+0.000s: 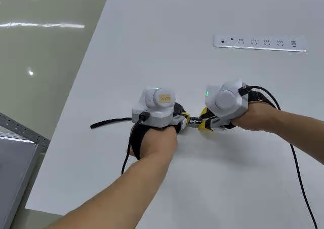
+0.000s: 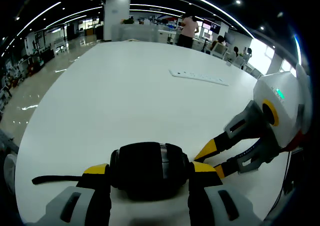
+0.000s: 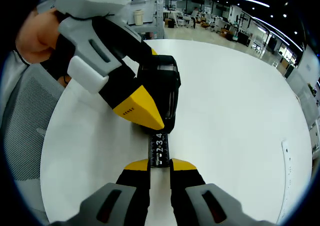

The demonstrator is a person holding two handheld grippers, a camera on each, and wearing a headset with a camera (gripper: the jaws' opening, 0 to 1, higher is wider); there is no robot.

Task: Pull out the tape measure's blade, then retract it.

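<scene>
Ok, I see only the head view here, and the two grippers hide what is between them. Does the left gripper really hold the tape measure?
Observer: Yes. The left gripper is shut on the black round tape measure case, with one yellow-tipped jaw on each side of it.
Operator: And what does the right gripper do?
Observer: The right gripper is shut on the black blade. Only a short stretch of it, printed 2, 3, 4 in white, shows between the case and the jaws.
</scene>
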